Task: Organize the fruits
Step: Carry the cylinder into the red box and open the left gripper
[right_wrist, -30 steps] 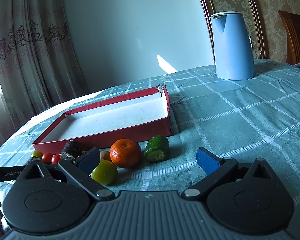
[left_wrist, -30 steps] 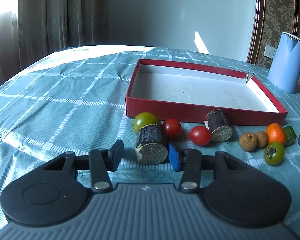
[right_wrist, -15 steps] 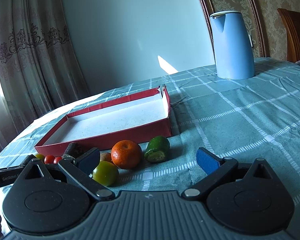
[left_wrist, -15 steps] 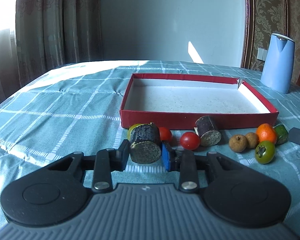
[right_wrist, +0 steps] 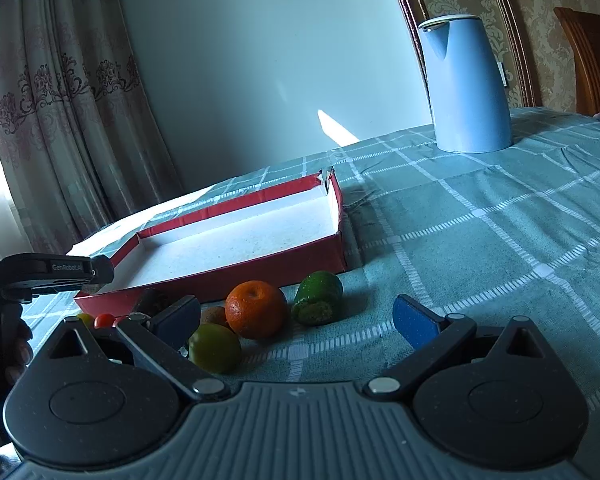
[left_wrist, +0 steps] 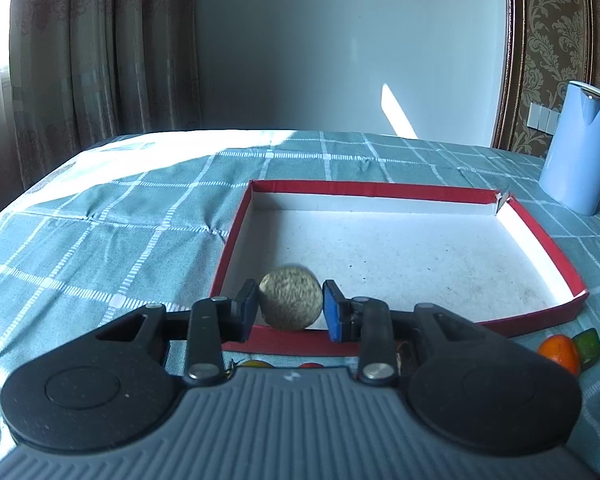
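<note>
Fruits lie in a loose row on the desk (right_wrist: 480, 240), just in front of the near wall of the red box (right_wrist: 260, 258): an orange (right_wrist: 256, 309), a green cut piece (right_wrist: 317, 298) to its right, a yellow-green round fruit (right_wrist: 214, 347) nearest the camera, a brown one (right_wrist: 215, 315) partly hidden behind it, two small red tomatoes (right_wrist: 105, 320) and a dark cylinder piece (right_wrist: 154, 301) farther left. The box is a shallow tray with a white speckled floor, and nothing rests on that floor. The left tongs (left_wrist: 291, 309) pinch a round, rough cut piece (left_wrist: 291, 303) by its sides and hold it above the near left corner of the box, its pale cut face turned to the camera. The right tongs (right_wrist: 296, 316) are spread wide with nothing between them, hanging low over the desk just right of the orange. A blue kettle (right_wrist: 466, 84) stands far right on the checked cloth, well apart from the box.

White lettering on the side of the left tongs, seen from the right wrist view, reads "GenRobot.AI".

A second ago that cut piece stood on the cloth beside the tomatoes with the left tongs spread around it; the tongs have closed on it and lifted it over the box rim. The right tongs have not shifted.
</note>
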